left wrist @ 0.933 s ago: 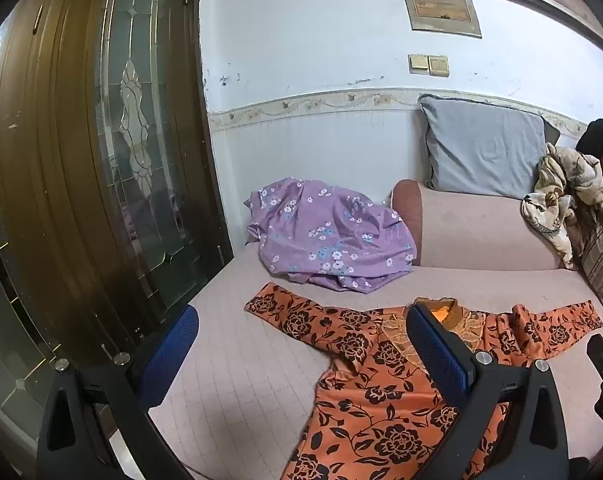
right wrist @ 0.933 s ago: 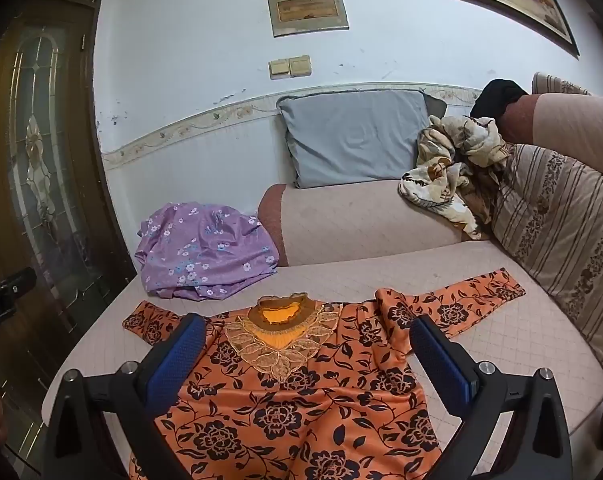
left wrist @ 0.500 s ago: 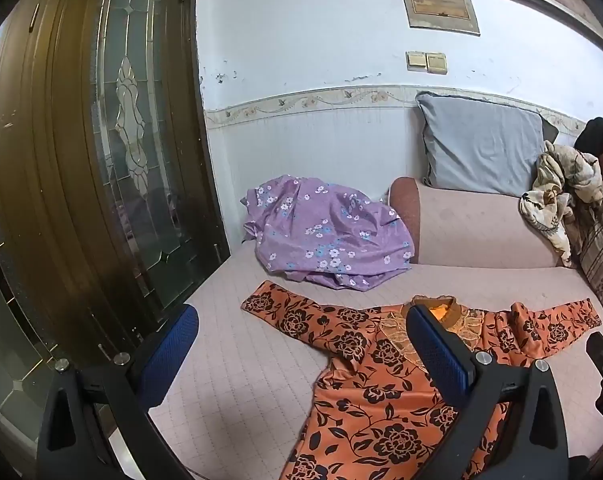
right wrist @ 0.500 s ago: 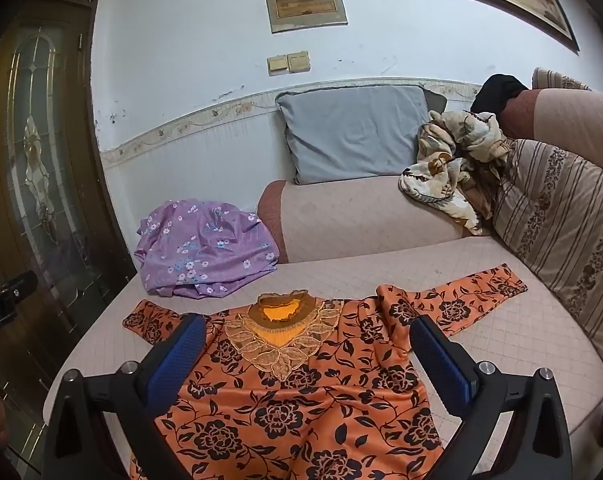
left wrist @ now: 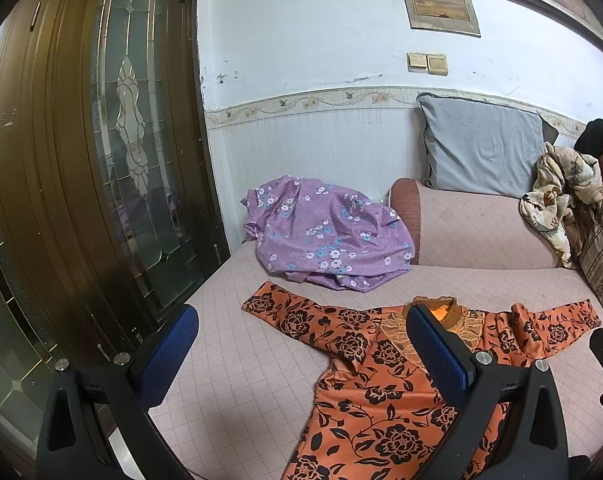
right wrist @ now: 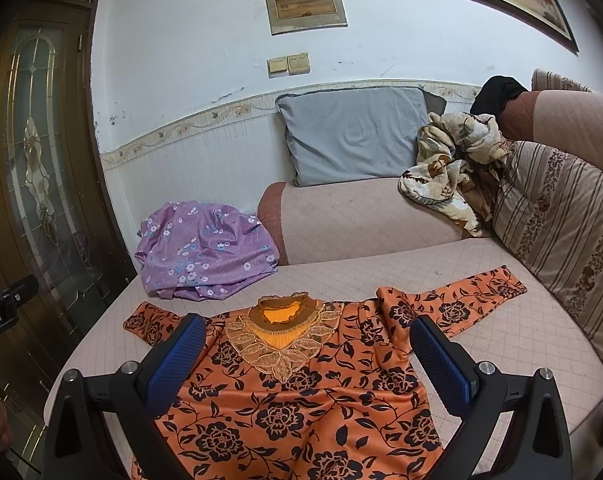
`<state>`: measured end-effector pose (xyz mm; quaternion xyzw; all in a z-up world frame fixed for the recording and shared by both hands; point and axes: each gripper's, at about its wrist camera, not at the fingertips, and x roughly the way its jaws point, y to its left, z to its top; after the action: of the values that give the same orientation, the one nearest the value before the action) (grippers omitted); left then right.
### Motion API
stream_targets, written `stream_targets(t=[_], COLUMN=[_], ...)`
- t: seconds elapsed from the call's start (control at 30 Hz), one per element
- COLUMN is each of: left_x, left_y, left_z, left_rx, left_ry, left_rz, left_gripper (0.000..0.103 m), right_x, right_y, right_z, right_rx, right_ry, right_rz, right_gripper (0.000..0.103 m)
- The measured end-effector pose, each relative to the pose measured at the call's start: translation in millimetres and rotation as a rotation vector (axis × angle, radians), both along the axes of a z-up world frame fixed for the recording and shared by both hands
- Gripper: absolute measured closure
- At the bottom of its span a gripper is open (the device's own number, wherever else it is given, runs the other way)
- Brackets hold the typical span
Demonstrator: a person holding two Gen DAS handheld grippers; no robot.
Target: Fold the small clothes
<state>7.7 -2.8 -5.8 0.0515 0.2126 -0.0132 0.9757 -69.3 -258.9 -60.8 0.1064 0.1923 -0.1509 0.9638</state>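
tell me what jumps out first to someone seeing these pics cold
The orange black-flowered top lies spread flat on the pink sofa seat, sleeves out, lace collar toward the backrest. Behind its left sleeve sits a crumpled purple floral garment. Both open grippers, left gripper and right gripper, hover over it.

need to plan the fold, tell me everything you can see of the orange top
The orange top is shiny, satin-like cloth printed with black roses and vines. It has a brown-edged round neck over a lace yoke. It lies flat, front up, on the pink quilted sofa, both long sleeves spread sideways, with a bunched fold at one shoulder. Both tongs hover open above it; nothing grips it. Its hem is out of view.
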Motion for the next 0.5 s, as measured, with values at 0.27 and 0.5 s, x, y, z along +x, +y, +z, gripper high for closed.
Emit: stream_targets(t=[0.27,0.5], left_x=[0.4,0.2], left_y=[2.2,3.1], left_z=[0.2,0.6], left_rx=[-0.004,-0.003], left_ry=[-0.002,-0.002], left_rz=[0.000,-0.002], left_gripper=[0.000,0.000], right_x=[-1.1,-3.6], right_y=[0.7,-0.8], right_z=[1.7,2.3], right_rx=[0.000,0.011], right_ry=[-0.001,0.003], right_rz=[-0.003,-0.012], right_gripper=[0.000,0.000])
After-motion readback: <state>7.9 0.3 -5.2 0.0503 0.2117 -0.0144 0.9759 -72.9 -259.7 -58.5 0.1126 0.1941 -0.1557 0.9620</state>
